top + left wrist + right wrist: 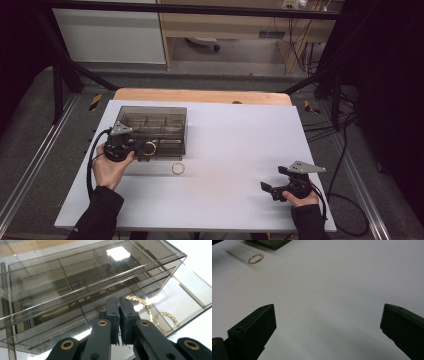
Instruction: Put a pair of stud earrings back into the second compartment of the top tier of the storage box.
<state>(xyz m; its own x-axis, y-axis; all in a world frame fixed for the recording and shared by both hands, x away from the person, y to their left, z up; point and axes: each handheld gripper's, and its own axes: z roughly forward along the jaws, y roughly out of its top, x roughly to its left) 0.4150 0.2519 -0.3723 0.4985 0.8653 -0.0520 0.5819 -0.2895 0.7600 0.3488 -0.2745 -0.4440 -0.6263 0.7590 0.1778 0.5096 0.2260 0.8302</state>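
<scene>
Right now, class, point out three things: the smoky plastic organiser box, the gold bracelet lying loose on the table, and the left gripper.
organiser box [152, 120]: high view, on its lid.
gold bracelet [178, 168]: high view, on the chain loop.
left gripper [119, 312]: left gripper view, between its closed fingertips.

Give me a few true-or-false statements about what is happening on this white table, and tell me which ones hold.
1. The left tool has its jaws shut, close against the smoky transparent plastic organiser box. True.
2. The right tool is clamped on a bracelet. False: its jaws stand wide apart over the bare white table, with nothing between them.
3. A small gold chain bracelet lies loose on the table just in front of the box. True.
4. The box holds no jewellery. False: a gold chain shows inside its pulled-out tray in the left gripper view.
5. Both tools work at the box. False: the right tool sits near the table's right front corner, far from it.
</scene>
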